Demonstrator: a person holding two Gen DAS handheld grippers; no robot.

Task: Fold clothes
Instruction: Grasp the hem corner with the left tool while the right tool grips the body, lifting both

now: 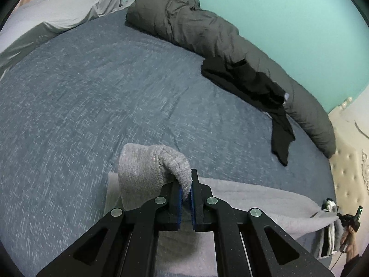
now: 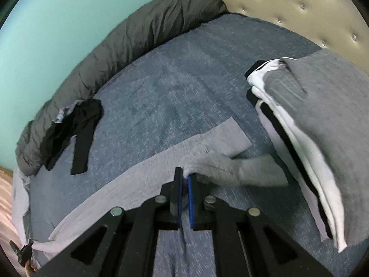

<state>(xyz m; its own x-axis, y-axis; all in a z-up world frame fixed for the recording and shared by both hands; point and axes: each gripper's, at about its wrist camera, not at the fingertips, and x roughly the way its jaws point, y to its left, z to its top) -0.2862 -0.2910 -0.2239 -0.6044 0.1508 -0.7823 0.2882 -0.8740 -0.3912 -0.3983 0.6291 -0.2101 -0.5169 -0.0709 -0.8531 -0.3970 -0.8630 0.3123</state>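
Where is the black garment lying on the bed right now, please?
The black garment lies crumpled at the bed's far edge, partly on the rolled dark grey duvet along the turquoise wall, apart from the folded stack.

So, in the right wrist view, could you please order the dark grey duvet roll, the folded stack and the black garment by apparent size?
1. Dark grey duvet roll
2. Folded stack, though nearness to the camera inflates it
3. Black garment

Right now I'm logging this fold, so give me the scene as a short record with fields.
surface: bed with blue sheet
in work: light grey garment, spread across the sheet
left claw: shut on a garment edge
right claw: shut on a garment edge
done: folded stack near the headboard
waiting: black clothes by the dark duvet
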